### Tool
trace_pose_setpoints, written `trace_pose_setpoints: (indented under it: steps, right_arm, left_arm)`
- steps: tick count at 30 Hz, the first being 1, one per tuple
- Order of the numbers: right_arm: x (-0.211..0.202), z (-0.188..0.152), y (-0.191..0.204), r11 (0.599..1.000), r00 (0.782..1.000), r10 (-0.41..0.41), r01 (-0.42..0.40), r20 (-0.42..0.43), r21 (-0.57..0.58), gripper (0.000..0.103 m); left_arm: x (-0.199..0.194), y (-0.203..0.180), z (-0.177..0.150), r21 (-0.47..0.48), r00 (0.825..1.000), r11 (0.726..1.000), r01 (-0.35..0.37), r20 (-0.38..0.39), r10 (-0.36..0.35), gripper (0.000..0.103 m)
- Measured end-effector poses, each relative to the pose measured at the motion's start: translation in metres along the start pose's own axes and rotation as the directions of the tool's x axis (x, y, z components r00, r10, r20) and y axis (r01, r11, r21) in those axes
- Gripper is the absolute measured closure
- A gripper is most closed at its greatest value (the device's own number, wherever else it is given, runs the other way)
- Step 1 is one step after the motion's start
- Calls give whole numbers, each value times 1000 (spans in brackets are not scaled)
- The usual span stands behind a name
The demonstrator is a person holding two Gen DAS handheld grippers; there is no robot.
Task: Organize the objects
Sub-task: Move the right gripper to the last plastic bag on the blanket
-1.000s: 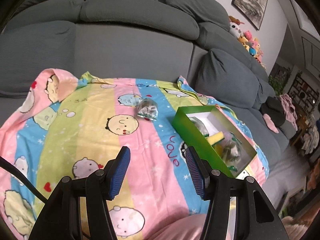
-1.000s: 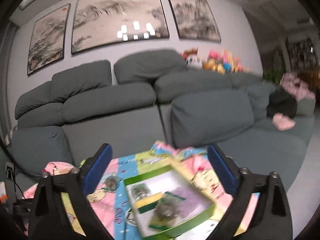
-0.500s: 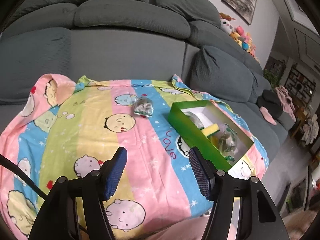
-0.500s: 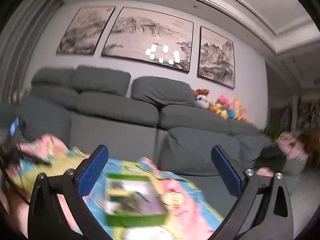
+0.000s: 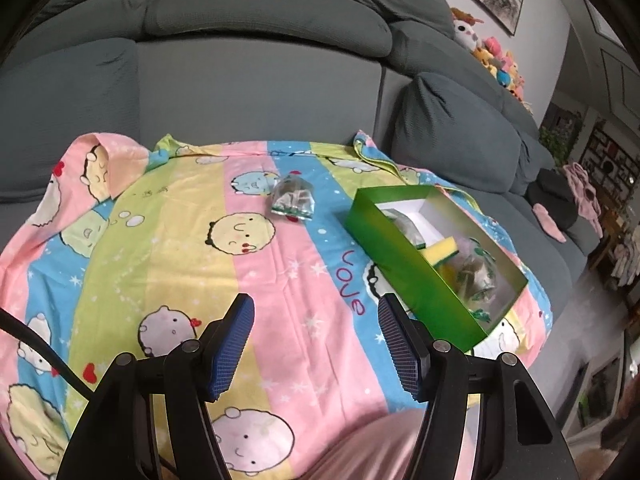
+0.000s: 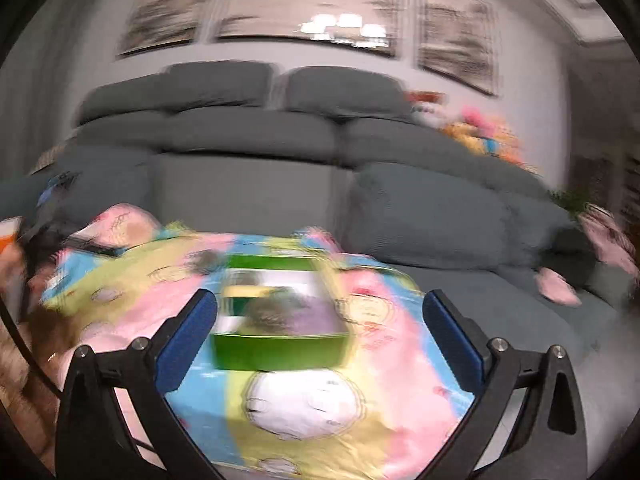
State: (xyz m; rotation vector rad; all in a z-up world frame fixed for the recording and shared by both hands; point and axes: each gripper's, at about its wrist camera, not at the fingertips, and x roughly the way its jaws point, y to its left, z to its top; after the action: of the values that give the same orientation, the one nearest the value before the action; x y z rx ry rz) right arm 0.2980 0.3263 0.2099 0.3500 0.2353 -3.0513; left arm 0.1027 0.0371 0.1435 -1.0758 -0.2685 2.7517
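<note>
A small clear packet (image 5: 293,200) of greenish-grey contents lies alone on the striped cartoon sheet (image 5: 168,240), on the boundary of a pink and a blue stripe, a short way left of the green box (image 5: 404,256) and apart from it. The box sits open-topped on the sheet's right side, its white inside holding more such packets (image 5: 474,276) and a yellow sponge (image 5: 440,249) with a dark green face, all lying loosely against each other. In the right wrist view the same box (image 6: 280,346) appears heavily blurred, and its contents there cannot be told apart. The sheet is spread over the seat of a grey sofa (image 5: 248,80), with a grey cushion (image 5: 452,136) just behind the box and a row of plush toys (image 5: 496,60) along the sofa back farther right. The left gripper (image 5: 316,336) hangs above the near part of the sheet, its jaws having just been opening and now spread with nothing between the blue pads. The right gripper (image 6: 320,328) faces the box from the near side, its jaws spread wide and empty, the box seen between them but beyond the tips.
</note>
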Motion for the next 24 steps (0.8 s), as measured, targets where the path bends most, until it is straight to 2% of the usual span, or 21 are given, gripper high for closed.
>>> trace_pose_setpoints:
  steps: [2,4,7,9,11,15,17,19,20,21,24]
  right_arm:
    - [18,7,27,986,986,163,-162,30,-44,1]
    - [42,16,58,950,952,303,-300,31,-87,1]
    - [76,29,91,913,913,405,-402,45,-70,1]
    - [105,38,109,880,879,474,-474,48,-13,1]
    - [144,44,125,854,856,515,-516,33,65,1]
    - [213,45,139,846,860,503,-472,-79,246,1]
    - [252,42,138,813,845,517,-435,-136,388,1]
    - [282,41,139,794,826,525,-389,-205,467,0]
    - [298,40,141,784,812,535,-373,-235,496,0]
    - [305,38,143,784,807,536,-366,-249,501,0]
    - [334,37,154,821,804,502,-327,-318,467,1]
  left_arm:
    - [4,7,5,-27,1000,1000,-4,-8,4,38]
    - [9,15,11,-55,1000,998,-7,-19,6,38]
    - [15,24,22,-91,1000,996,-12,-29,9,38]
    - [20,30,31,-102,999,995,-10,-33,7,38]
    - [27,36,40,-109,999,994,-15,-36,12,38]
    - [48,50,58,-98,996,993,-73,-60,67,38]
    - [61,59,63,-107,994,991,-85,-72,77,38]
    - [76,67,63,-127,994,989,-80,-82,70,38]
    - [82,69,63,-128,993,988,-81,-91,69,38]
    - [92,71,63,-125,991,988,-91,-112,77,38]
    - [114,71,65,-104,979,987,-126,-173,106,38]
